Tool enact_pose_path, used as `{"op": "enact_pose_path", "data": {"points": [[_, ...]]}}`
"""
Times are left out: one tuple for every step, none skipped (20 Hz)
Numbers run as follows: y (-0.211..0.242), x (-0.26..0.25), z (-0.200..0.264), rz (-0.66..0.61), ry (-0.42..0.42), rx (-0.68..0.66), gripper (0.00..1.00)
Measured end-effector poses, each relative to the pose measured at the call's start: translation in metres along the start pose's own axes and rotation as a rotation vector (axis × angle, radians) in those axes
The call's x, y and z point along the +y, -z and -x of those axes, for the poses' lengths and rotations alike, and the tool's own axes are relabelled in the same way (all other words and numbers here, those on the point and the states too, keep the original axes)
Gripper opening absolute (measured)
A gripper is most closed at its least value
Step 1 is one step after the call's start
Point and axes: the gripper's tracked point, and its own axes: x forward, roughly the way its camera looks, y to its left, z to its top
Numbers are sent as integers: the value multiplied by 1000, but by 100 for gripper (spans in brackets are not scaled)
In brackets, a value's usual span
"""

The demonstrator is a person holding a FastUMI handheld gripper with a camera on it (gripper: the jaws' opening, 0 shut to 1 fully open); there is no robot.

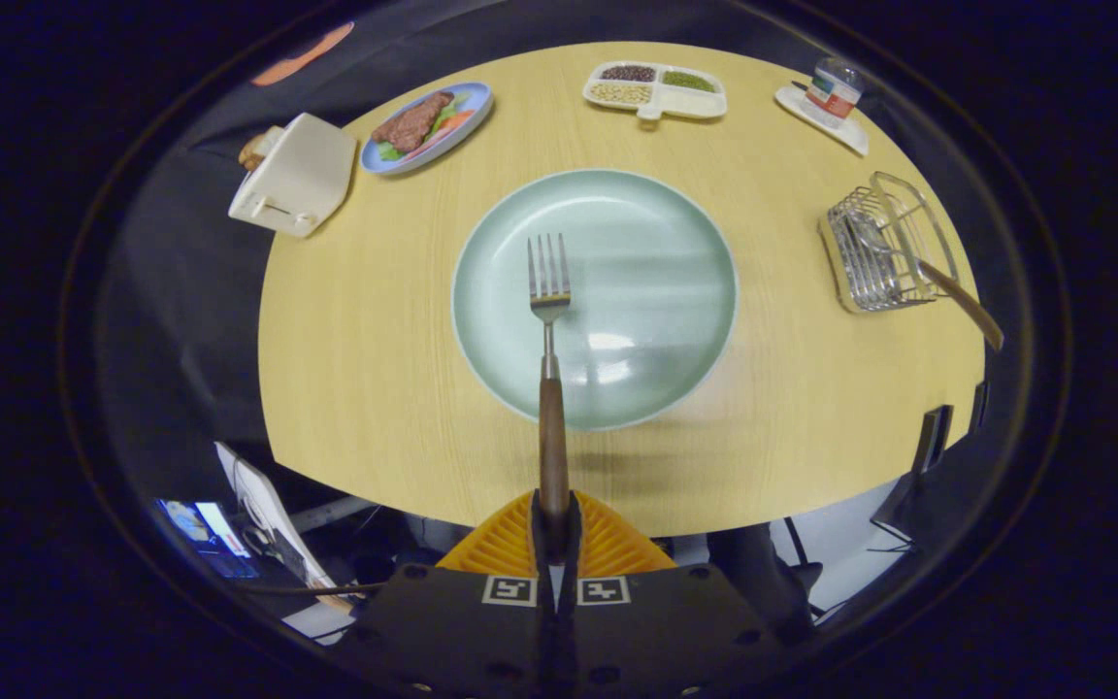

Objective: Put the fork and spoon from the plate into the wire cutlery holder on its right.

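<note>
Fork gripped in the tool above the plate, spoon already in the wire holder

A fork (549, 291) with a dark wooden handle stood out straight ahead of the tool (554, 529). The tool's two fingers were closed together on the end of that handle, one pressing on each side, so the fork was firmly held. The handle ran forward from between the fingers, and the metal neck and tines reached out beyond them. The tines appeared over the near left part of a large, round, pale green plate (656, 291). Whether the tines touched the plate or hung above it could not be told.

The plate sat in the middle of a light wooden tabletop (355, 369). To the plate's right, well apart from it, stood the wire cutlery holder (874, 257). A spoon (947, 286) rested in it, its bowl inside the wires and its wooden handle slanting out over the rim toward the near right edge of the tabletop.

Farther off, beyond the plate, lay a white divided tray (656, 92) holding beans or grains. To its right a small bottle (833, 89) stood on a white tray. To the left, a blue plate (428, 126) carried meat and vegetables. Beside it, at the tabletop's far left edge, was a cream-coloured toaster (295, 177).
</note>
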Motion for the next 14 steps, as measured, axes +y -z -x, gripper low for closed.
{"op": "enact_pose_path", "data": {"points": [[0,-2,11,2,-9,0,0],[-1,-5,23,5,-18,-3,0],[-2,-9,37,11,-21,-11,0],[-5,-15,50,20,-20,-21,0],[-7,-21,64,28,-17,-30,0],[-9,-28,77,30,-22,-34,0],[-10,-34,90,24,-29,-37,0],[-13,-44,104,17,-30,-43,0],[-15,-58,117,4,-28,-50,0],[-18,-71,128,-9,-24,-55,0],[-21,-84,138,-23,-19,-62,0],[-25,-100,146,-37,-5,-73,0],[-29,-116,151,-46,13,-82,0],[-31,-131,155,-54,26,-83,0]]}}
